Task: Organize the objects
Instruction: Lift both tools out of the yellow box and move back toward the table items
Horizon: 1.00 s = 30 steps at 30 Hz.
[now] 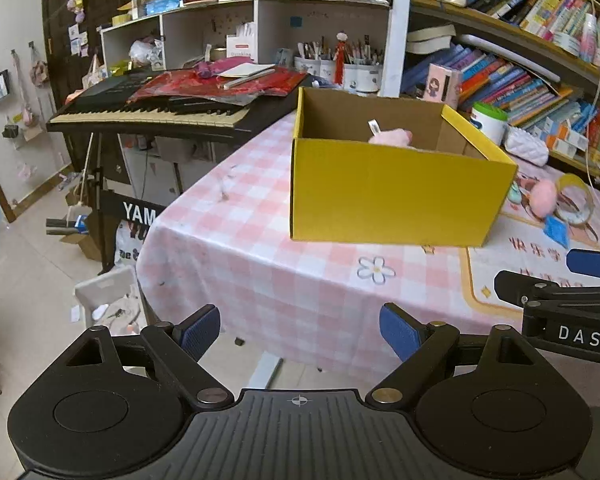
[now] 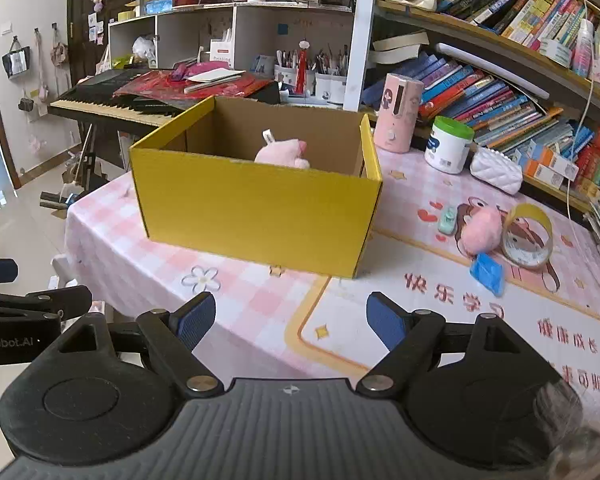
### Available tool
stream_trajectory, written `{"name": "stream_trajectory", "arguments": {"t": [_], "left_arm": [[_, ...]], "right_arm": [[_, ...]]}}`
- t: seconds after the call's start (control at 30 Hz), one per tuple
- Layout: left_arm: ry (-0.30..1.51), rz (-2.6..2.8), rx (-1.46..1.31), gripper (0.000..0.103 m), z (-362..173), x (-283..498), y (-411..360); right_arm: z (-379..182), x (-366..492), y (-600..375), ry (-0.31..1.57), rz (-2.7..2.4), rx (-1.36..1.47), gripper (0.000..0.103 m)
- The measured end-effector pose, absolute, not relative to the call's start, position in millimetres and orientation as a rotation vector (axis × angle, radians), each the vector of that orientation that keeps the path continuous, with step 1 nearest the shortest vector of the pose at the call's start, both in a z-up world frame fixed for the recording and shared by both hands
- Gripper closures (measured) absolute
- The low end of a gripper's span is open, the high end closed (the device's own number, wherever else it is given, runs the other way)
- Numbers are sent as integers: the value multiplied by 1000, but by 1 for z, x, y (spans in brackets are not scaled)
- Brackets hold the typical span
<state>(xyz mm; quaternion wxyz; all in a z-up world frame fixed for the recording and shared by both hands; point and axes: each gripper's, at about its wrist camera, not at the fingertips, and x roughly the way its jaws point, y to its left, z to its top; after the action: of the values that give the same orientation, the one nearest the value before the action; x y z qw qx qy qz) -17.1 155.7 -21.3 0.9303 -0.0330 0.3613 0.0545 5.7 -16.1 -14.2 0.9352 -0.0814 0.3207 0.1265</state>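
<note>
Pink-check table (image 1: 260,216), yellow box (image 1: 380,196), tape roll (image 2: 528,236) clear in rt view

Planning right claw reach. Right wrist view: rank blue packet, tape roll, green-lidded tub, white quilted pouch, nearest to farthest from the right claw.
1. blue packet, on the mat, right of the right claw.
2. tape roll, just behind the packet.
3. green-lidded tub and white quilted pouch, by the books: too close to call.
</note>
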Motion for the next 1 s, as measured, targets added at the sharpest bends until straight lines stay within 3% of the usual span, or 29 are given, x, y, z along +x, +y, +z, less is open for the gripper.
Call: {"name": "stream_trajectory", "arguments": {"t": [1.0], "left_arm": [[793, -190, 34, 14, -33, -4, 75]], "right_arm": [[-22, -39, -100, 701, -33, -54, 20]]}}
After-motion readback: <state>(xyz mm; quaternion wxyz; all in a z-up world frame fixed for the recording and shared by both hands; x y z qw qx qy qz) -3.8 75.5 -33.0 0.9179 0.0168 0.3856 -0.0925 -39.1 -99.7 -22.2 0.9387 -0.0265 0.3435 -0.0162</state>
